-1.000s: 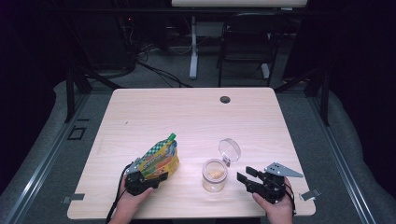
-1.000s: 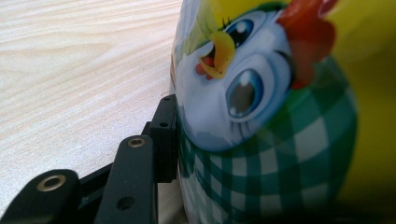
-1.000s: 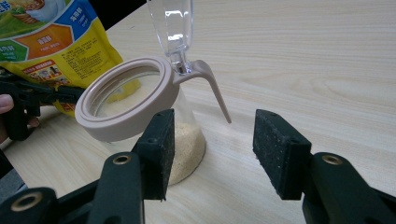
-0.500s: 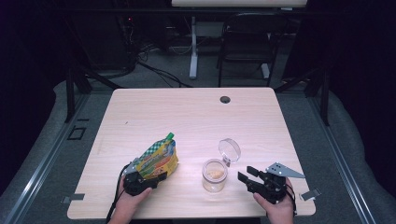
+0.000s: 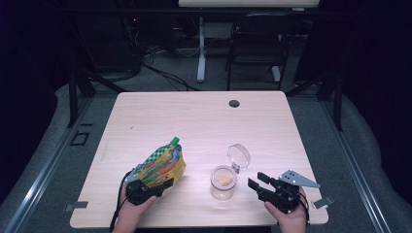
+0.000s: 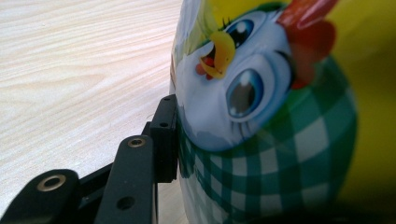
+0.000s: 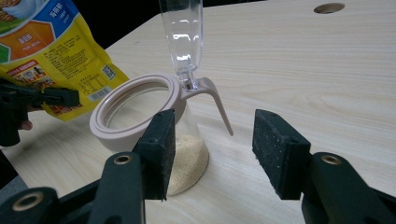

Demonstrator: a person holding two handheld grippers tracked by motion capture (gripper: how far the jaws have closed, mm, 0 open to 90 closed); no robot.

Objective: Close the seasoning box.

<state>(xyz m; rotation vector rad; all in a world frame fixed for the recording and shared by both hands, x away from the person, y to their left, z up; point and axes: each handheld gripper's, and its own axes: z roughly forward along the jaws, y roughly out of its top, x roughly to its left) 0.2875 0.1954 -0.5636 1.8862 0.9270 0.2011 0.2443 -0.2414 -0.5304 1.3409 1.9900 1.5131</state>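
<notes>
A left gripper (image 5: 154, 185) is clamping a colourful snack pouch (image 5: 163, 164), tilting it just left of an open clear jar (image 5: 223, 182) holding pale grains. The right gripper (image 5: 256, 183) is waiting right of the jar, jaws apart and empty.

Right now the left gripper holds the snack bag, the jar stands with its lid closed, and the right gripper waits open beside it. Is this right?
Not quite: the jar has its clear hinged lid flipped open, as the right gripper view shows. The left gripper does hold the snack bag, and the right gripper waits open beside the jar.
</notes>
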